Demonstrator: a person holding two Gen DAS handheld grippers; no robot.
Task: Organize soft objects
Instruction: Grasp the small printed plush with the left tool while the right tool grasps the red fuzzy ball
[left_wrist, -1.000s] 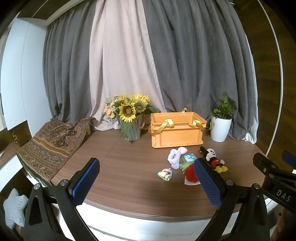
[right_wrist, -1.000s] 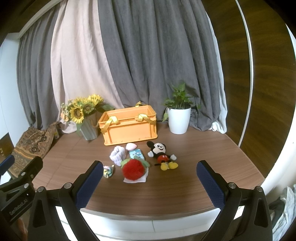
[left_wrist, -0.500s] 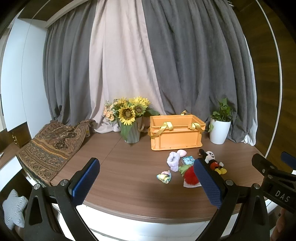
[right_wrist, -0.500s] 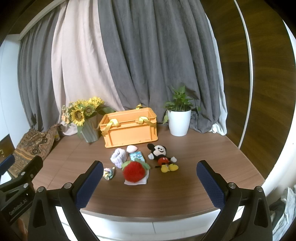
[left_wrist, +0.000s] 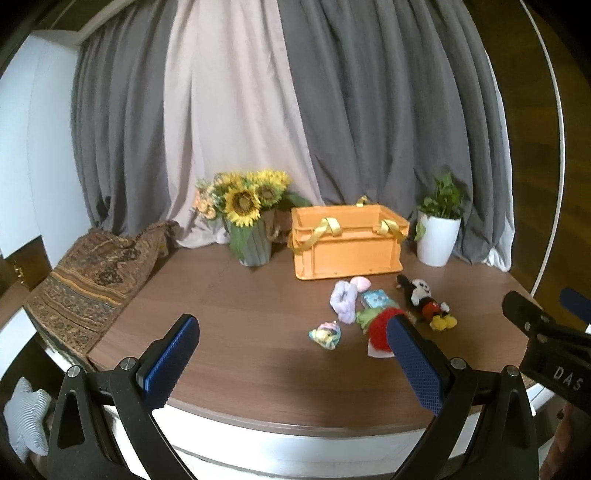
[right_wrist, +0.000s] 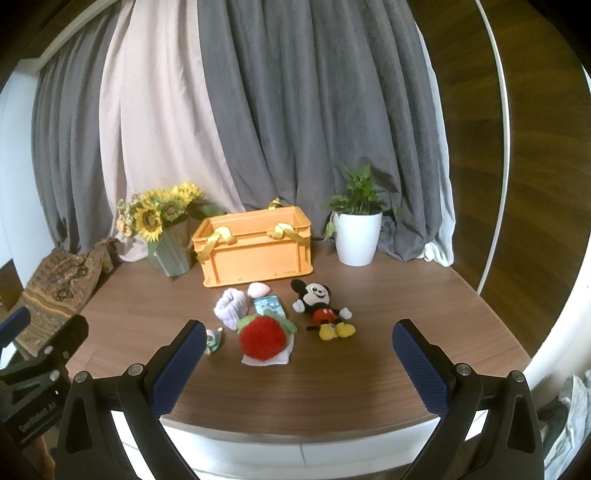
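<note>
Several soft toys lie on the wooden table in front of an orange crate (right_wrist: 256, 245) (left_wrist: 347, 242) with yellow straps: a Mickey Mouse doll (right_wrist: 321, 308) (left_wrist: 424, 299), a red plush strawberry (right_wrist: 262, 336) (left_wrist: 378, 328) on a white cloth, a lilac plush (right_wrist: 231, 308) (left_wrist: 343, 301), a small pink piece (right_wrist: 258, 289), a light blue item (right_wrist: 269, 306) and a small multicoloured plush (left_wrist: 325, 334) (right_wrist: 213, 339). My left gripper (left_wrist: 291, 360) and right gripper (right_wrist: 297, 363) are open and empty, held over the table's front edge, short of the toys.
A vase of sunflowers (right_wrist: 162, 229) stands left of the crate, a white potted plant (right_wrist: 356, 230) right of it. A patterned cloth (left_wrist: 92, 273) drapes over the table's left end. Curtains hang behind. The right gripper's side shows in the left wrist view (left_wrist: 543, 339).
Both grippers have risen a little and drawn slightly back; the table and toys sit lower and smaller in both views. Nothing on the table has moved.
</note>
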